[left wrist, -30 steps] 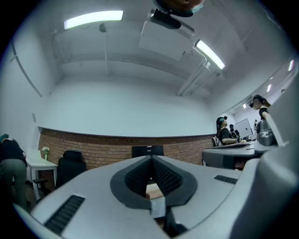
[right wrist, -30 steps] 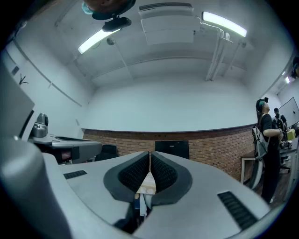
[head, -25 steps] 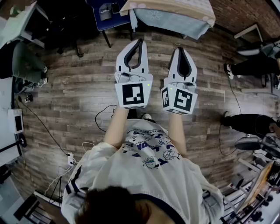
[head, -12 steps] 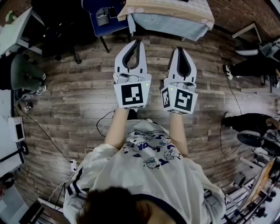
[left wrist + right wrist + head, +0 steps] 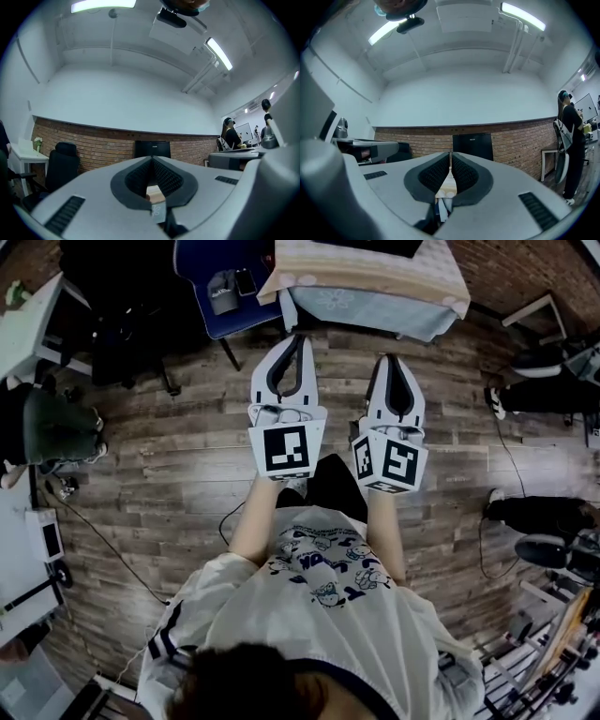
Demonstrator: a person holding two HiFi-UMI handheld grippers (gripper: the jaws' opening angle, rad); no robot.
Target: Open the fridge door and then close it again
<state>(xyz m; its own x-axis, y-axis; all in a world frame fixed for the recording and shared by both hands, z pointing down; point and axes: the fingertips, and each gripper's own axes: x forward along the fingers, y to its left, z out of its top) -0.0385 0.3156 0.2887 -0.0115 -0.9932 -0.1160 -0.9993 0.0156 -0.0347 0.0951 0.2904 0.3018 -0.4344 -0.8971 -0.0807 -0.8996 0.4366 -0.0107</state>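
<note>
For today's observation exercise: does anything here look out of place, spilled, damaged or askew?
Nothing is spilled or broken. Only a thin black cable trails loose across the wood-plank floor left of the person, a possible trip risk. The black fridge by the brick wall stands upright, shut.

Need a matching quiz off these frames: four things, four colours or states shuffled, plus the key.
Things:
1. left gripper
2. fridge
3. chair beside the table
4. floor

Colour or state:
A. blue
B. wood planks
C. black, against the brick wall
D. jaws shut, nothing held

Pairs: 1-D, 2-C, 3-A, 4-B
</note>
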